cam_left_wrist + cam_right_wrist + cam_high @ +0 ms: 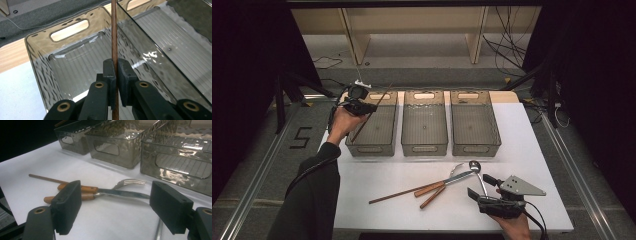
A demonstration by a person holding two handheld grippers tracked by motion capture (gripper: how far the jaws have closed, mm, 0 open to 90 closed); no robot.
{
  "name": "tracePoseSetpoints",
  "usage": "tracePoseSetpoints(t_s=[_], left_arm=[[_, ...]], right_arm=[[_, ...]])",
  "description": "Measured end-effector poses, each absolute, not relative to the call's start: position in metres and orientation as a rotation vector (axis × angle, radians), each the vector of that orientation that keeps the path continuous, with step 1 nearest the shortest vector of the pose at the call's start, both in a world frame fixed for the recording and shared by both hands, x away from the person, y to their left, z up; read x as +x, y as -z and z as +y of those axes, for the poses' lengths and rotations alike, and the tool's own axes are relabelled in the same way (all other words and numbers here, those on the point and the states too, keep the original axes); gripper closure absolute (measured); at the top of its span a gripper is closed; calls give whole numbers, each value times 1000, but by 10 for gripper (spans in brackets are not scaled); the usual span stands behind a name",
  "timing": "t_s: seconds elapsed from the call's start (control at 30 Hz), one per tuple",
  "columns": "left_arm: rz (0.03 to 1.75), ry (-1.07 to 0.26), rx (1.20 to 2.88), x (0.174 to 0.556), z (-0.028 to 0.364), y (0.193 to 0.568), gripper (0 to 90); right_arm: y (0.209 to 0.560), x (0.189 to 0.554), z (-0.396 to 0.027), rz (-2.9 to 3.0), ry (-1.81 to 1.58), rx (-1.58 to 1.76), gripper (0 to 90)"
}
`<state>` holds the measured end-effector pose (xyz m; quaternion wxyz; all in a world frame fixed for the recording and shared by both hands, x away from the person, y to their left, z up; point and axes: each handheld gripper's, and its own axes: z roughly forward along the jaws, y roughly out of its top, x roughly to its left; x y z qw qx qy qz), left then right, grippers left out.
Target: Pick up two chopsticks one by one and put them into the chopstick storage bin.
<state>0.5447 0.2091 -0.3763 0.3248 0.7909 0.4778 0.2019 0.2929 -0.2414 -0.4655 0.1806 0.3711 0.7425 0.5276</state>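
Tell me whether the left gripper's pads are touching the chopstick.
Touching. In the left gripper view, the left gripper has its pads closed on the chopstick from both sides, with no gap, above the left bin.

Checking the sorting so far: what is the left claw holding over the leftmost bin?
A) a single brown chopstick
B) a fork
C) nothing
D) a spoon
A: the left claw is shut on a thin brown chopstick above the leftmost bin.

Brown chopstick [114, 37], smoky grey rippled bin [75, 57], white table [412, 200]
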Motion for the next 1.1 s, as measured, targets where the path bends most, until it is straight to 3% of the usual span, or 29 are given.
tracePoseSetpoints(t_s=[0.43,0.6,0.7,1.1], left_arm=[[1235,-578,2082,546,212,391,846],[1253,-529,2104,547,211,396,832],[1270,-514,2088,546,209,397,620],[1215,-370,2048,515,191,380,316]], right_arm=[[466,293,-241,2102,-1488,1047,263],[466,293,-240,2104,-1487,1044,263],[466,293,-241,2102,-1489,1046,263],[465,293,-241,2098,-1487,1047,263]])
